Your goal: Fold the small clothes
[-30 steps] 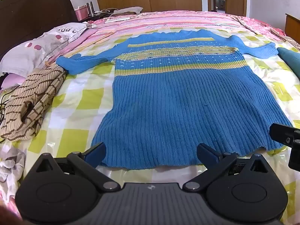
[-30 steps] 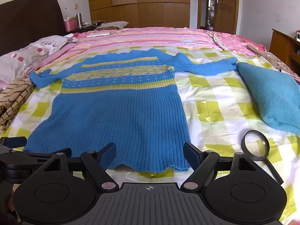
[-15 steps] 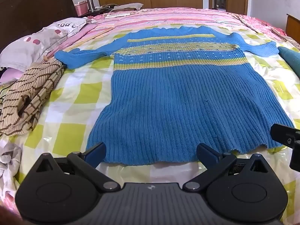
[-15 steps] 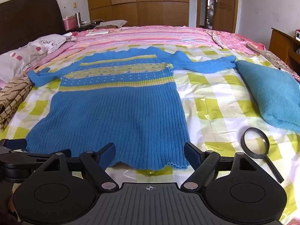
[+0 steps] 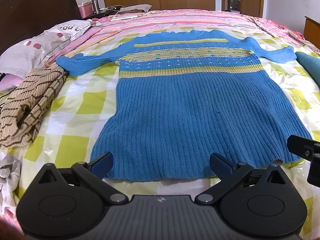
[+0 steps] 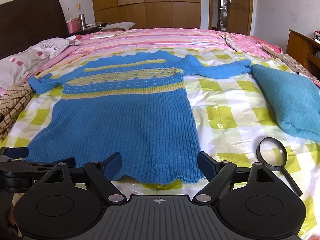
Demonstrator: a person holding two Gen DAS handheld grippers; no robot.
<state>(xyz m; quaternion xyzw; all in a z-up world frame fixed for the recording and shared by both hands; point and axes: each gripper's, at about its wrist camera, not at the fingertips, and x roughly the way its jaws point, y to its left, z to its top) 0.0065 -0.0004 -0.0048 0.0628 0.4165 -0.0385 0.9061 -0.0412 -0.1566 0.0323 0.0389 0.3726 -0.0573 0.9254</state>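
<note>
Sweater: blue sweater [image 5: 190, 108] lay flat on the checked sheet [image 6: 226, 108].
Left gripper [image 5: 162, 163]: spread wide at sweater's hem.
Right gripper [image 6: 160, 163]: spread, same hem.

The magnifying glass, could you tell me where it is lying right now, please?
In the right wrist view, the magnifying glass lies on the checked sheet at lower right, between the blue sweater hem and the teal cushion.

A blue ribbed sweater [image 5: 192, 108] [image 6: 120, 120] (yellow bands across the chest) is being kept spread flat, unfolded, on the checked bed cover [image 5: 84, 108], both sleeves stretched outward, neck far, wavy hem at the near edge.
</note>
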